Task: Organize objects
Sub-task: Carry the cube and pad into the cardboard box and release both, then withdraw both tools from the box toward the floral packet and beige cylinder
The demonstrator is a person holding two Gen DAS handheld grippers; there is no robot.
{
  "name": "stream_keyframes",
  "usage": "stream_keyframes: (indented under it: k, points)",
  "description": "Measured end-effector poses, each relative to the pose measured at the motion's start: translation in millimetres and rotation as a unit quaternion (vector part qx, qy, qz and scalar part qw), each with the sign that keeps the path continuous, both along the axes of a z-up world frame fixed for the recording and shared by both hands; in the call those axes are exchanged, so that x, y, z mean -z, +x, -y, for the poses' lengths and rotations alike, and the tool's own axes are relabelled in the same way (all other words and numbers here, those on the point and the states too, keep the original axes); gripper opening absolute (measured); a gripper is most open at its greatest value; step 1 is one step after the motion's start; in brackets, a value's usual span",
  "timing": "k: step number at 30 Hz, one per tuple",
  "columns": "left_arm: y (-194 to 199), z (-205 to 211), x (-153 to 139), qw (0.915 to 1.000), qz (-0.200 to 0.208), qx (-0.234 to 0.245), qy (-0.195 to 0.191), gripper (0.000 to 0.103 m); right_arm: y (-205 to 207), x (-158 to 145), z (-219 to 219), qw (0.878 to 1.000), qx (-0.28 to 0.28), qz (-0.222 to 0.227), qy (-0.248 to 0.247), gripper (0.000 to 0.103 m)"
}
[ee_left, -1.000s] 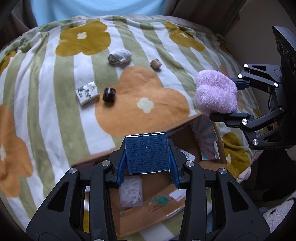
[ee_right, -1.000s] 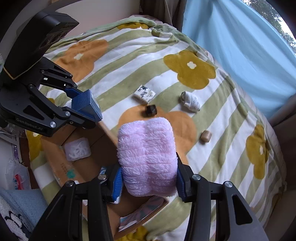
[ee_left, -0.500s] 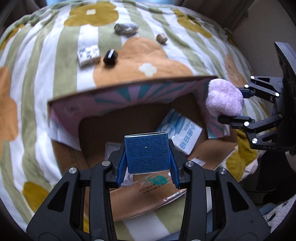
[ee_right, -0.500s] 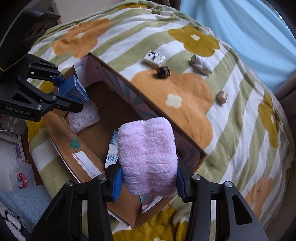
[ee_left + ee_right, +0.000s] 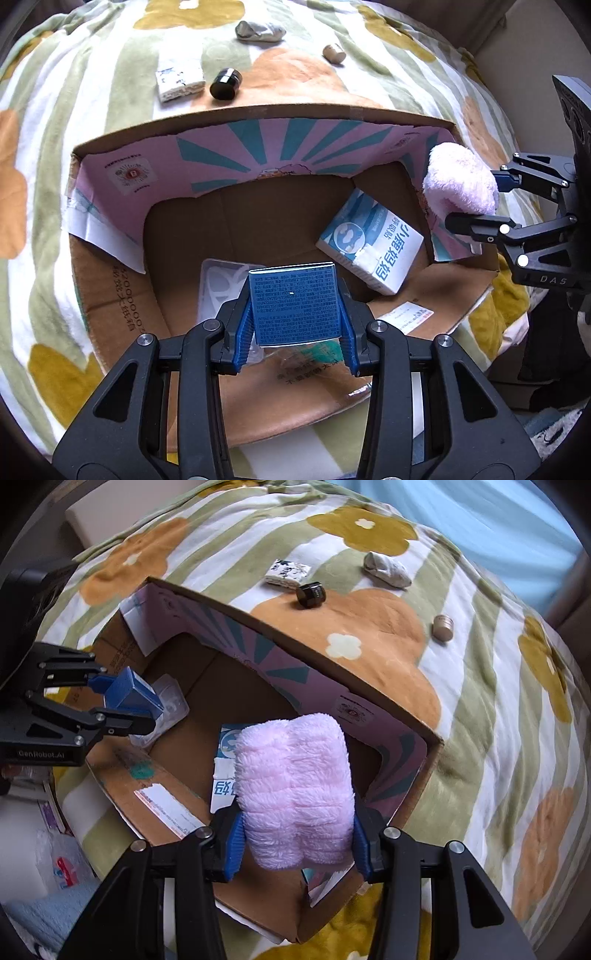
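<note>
Gripping fluffy pink cloth [image 5: 293, 794], glossy blue box [image 5: 294, 303]

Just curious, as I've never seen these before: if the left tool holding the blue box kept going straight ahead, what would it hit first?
Probably the clear plastic tray on the cardboard box floor, just beyond the blue box in the left tool; depth is hard to judge.

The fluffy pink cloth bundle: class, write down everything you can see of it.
The fluffy pink cloth bundle looks like soft plush fleece, folded or rolled into a rounded block. It is clamped upright between the blue-padded jaws of the right gripper, held in the air over the open cardboard box, touching nothing else.
</note>
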State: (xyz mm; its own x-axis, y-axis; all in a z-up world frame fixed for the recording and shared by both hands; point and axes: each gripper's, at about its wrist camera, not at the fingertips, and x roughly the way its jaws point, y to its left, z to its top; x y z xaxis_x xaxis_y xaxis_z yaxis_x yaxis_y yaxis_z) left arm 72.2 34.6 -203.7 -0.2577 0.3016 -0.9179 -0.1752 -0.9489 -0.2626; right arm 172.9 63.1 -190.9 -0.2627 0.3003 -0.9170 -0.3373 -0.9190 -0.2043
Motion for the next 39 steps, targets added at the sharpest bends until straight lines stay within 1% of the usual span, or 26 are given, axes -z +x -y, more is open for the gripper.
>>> stream_keyframes:
  k: [4, 5, 6, 7, 11, 12, 13, 14, 15, 16, 17, 18, 20, 24, 27, 33, 35, 39]
  points:
    - [-3.6, -1.2, -0.8, 1.0, -0.005, 0.003, -0.006, 0.035, 1.1, -0.4, -6.7, 0.999, 0.045, -0.013, -0.013, 0.044]
    - [-5.0, -1.8, -1.3, 0.9999, -0.006, 0.005, -0.008, 0.035, 1.2, -0.6, -8.6, 0.996, 0.091, -0.013, -0.022, 0.044]
    - [-6.3, -2.2, -2.0, 0.9999, -0.007, 0.006, -0.009, 0.035, 1.2, -0.8, -11.0, 0.994, 0.103, -0.019, -0.026, 0.044]
    - [-7.5, -2.8, -2.7, 0.9999, -0.008, 0.008, -0.009, 0.035, 0.6, -1.1, -12.7, 0.965, 0.257, -0.007, -0.042, 0.044]
    - [-12.1, -3.7, -4.8, 1.0, -0.007, 0.004, -0.004, 0.036, 0.9, -1.3, -17.4, 0.957, 0.286, -0.01, -0.035, 0.044]
    - [-12.5, -4.7, -5.6, 0.9999, -0.008, 0.004, -0.006, 0.042, 0.8, -0.8, -18.6, 0.956, 0.291, -0.01, -0.039, 0.044]
    - [-12.1, -6.0, -7.0, 0.9999, -0.012, 0.005, -0.009, 0.062, 1.3, -1.1, -19.6, 0.954, 0.296, -0.015, -0.043, 0.046]
    - [-12.3, -7.6, -8.9, 0.9997, -0.017, 0.011, -0.011, 0.08, 2.6, -2.4, -20.4, 0.951, 0.304, -0.025, -0.046, 0.049]
    - [-12.2, -9.2, -11.1, 0.9996, -0.021, 0.014, -0.013, 0.102, 3.3, -3.2, -21.5, 0.95, 0.308, -0.029, -0.05, 0.058]
    - [-12.1, -10.3, -13.6, 0.9995, -0.025, 0.016, -0.01, 0.103, 4.0, -4.3, -22.3, 0.947, 0.314, -0.033, -0.053, 0.068]
    - [-12.1, -11.2, -15.6, 0.9994, -0.027, 0.019, -0.008, 0.103, 4.7, -5.5, -22.8, 0.945, 0.32, -0.036, -0.052, 0.073]
    - [-12.2, -11.6, -16.9, 0.9994, -0.026, 0.02, -0.009, 0.103, 5.6, -7.1, -22.8, 0.943, 0.327, -0.037, -0.051, 0.076]
    - [-12.1, -11.0, -19.5, 0.9995, -0.025, 0.017, -0.009, 0.103, 7.8, -9.3, -22.8, 0.939, 0.338, -0.041, -0.052, 0.076]
    - [-12.2, -5.1, -25.8, 0.9998, -0.018, -0.001, 0.004, 0.103, 13.7, -11.9, -22.0, 0.93, 0.358, -0.048, -0.075, 0.077]
    - [-10.9, -0.6, -32.3, 0.9997, -0.023, -0.009, 0.008, 0.103, 15.8, -13.2, -21.3, 0.926, 0.364, -0.051, -0.08, 0.077]
    - [-13.0, 7.8, -38.3, 0.9994, -0.024, -0.016, 0.02, 0.103, 16.3, -16.2, -22.0, 0.925, 0.369, -0.051, -0.076, 0.078]
    - [-14.5, 11.2, -38.8, 0.9992, -0.022, -0.019, 0.027, 0.103, 15.7, -18.5, -22.6, 0.926, 0.365, -0.052, -0.074, 0.077]
    - [-19.4, 16.6, -41.1, 0.9991, -0.022, -0.025, 0.027, 0.103, 11.4, -21.2, -25.1, 0.93, 0.36, -0.045, -0.065, 0.078]
